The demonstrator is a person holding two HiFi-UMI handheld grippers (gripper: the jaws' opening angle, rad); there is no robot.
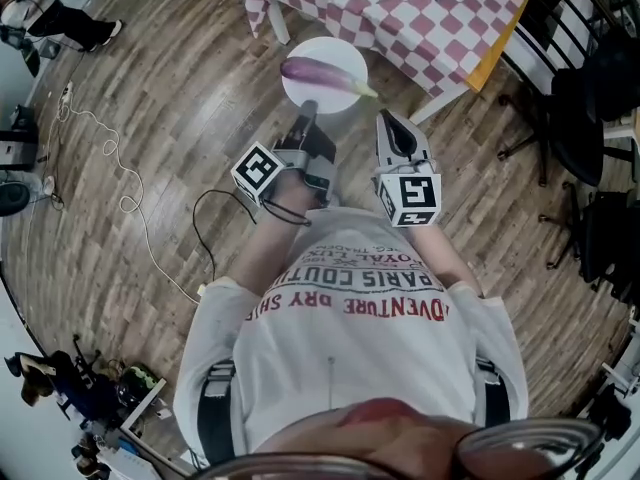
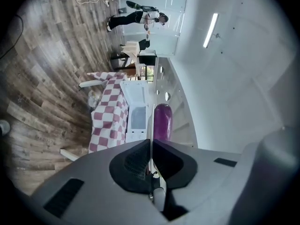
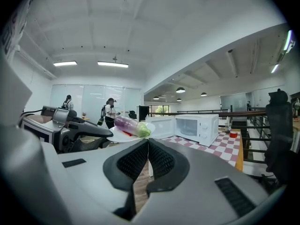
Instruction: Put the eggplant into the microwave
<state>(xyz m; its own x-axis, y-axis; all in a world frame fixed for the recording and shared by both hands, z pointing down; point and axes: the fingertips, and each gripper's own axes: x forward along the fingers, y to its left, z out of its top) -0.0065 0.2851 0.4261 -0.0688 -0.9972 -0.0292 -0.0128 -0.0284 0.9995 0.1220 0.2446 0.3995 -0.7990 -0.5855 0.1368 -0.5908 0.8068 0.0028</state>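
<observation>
The eggplant [image 1: 322, 73] lies loose on a plate [image 1: 330, 106] held in the air, short of the surface [image 1: 400, 18] bearing the microwave [image 3: 197, 127]. The left hand-held gripper [image 1: 307, 110] pinches the plate's near rim; the right hand-held gripper [image 1: 390, 120] is closed, empty. Gripped by one edge, the plate could tilt and the eggplant roll off

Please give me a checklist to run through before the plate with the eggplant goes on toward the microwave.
1. Left gripper grips the plate at its rim: ok, jaws closed on it.
2. Eggplant rests on the plate: ok, lying across it.
3. Right gripper is free for the door: ok, jaws together, nothing between them.
4. Microwave is in sight on the checkered table: ok.
5. Microwave door is open: cannot tell.
</observation>
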